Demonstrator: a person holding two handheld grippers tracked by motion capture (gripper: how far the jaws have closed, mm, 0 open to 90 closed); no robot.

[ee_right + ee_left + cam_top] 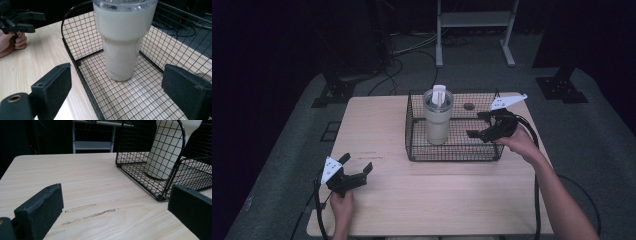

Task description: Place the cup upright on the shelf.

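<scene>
Dark surroundings frame a pale wooden worktop (412, 200) standing on grey carpet, with a metal frame and loose cables on the floor beyond it. On the worktop sits a black wire basket (412, 127), and inside it a cream tumbler (438, 117) stands upright with a clear lid and a white straw.

The work appears to be at its start: the tumbler rests on the basket floor, ungripped, so reaching in, grasping it and lifting it out all seem left to do.

The right tongs (479, 125) hang over the basket's right end, pointing toward the tumbler. Their jaws are spread wide and hold nothing. In the right gripper view the tumbler (122, 42) stands directly ahead of the right tongs (117, 92), centred between the two jaws but well beyond their tips, with bare wire mesh (120, 100) under them. A small dark round object (469, 106) lies just beyond the basket's far wall.

The left tongs (357, 167) are held low over the worktop's near left part, well apart from the basket. Their jaws are also wide open and empty. From the left tongs (115, 205), the basket corner (160, 195) lies ahead and to the right.
</scene>
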